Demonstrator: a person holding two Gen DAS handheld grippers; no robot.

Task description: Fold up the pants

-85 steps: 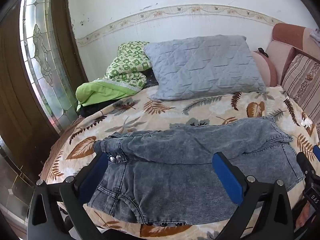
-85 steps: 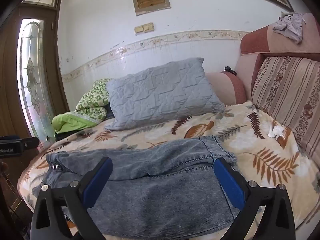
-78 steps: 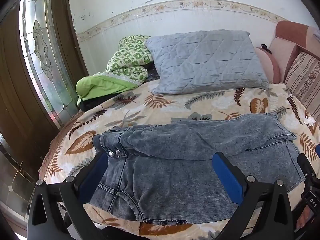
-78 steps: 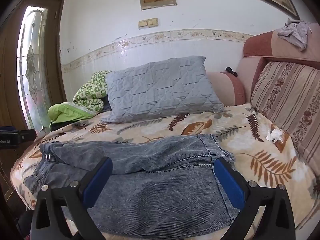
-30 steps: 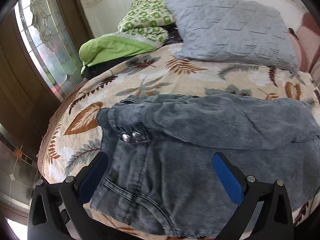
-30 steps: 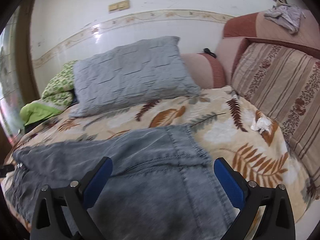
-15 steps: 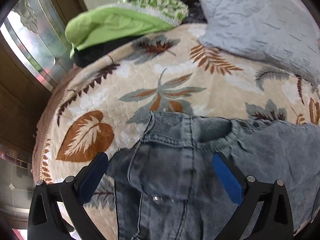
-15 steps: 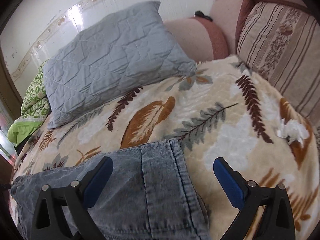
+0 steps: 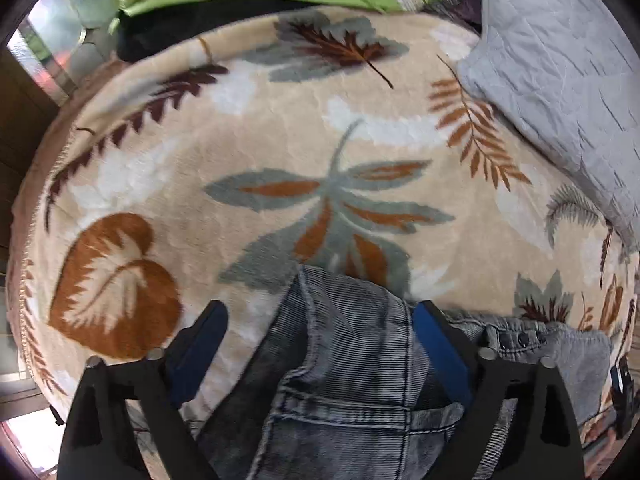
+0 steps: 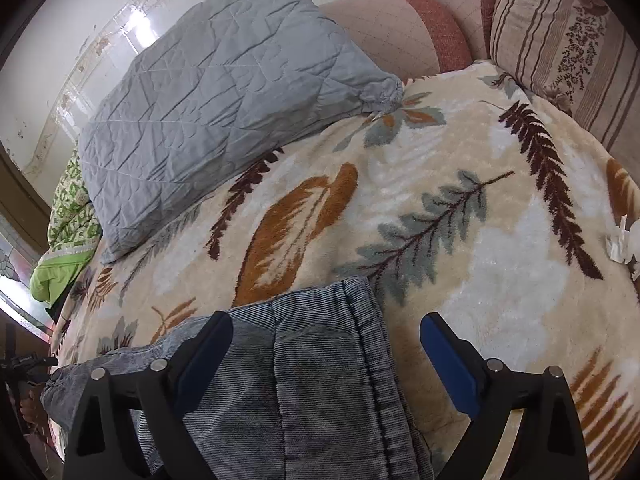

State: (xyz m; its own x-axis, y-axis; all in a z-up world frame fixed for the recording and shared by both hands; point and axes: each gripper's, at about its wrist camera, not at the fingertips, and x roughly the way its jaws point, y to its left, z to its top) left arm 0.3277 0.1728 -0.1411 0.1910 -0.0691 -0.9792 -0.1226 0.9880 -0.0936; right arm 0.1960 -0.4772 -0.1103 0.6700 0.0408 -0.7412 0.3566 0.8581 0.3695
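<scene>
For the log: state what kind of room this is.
Most likely a bedroom at home. The jeans lie on a bed with a leaf-print blanket, a grey pillow rests at the wall, and a striped cushion lines the side.

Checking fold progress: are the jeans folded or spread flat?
Folded lengthwise: in the right wrist view one jeans leg lies doubled over the other on the blanket. No crosswise fold shows.
</scene>
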